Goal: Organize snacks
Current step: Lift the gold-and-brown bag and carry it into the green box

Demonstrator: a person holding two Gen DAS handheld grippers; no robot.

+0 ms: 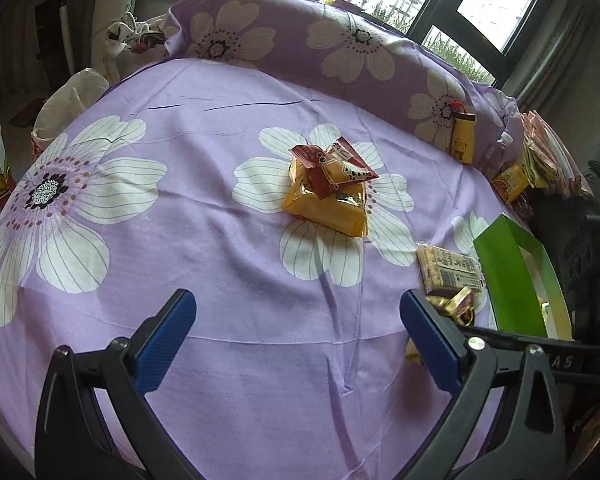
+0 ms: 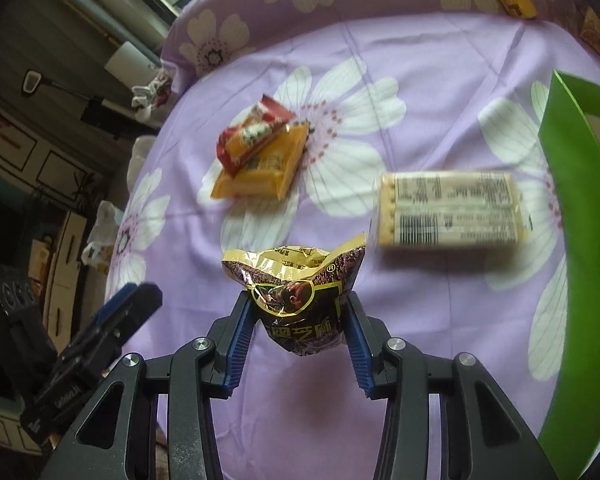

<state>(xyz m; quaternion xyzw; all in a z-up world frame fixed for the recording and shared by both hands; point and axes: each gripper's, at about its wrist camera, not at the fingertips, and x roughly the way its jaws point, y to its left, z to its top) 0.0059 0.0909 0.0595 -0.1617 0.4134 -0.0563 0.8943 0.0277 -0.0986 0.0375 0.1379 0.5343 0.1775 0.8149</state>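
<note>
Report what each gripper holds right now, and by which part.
Right gripper: the dark purple and gold snack packet, jaws clamped on its two sides at the lower half. Left gripper: nothing, jaws wide open.

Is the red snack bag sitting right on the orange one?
Touching. The left wrist view shows the red snack bag lying on top of the orange bag, overlapping it with no gap; the right wrist view shows the same stack.

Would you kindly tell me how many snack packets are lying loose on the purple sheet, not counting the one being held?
3: an orange packet mid-sheet, a red packet on top of it, and a cracker pack beside the green box. More may be hidden.
</note>
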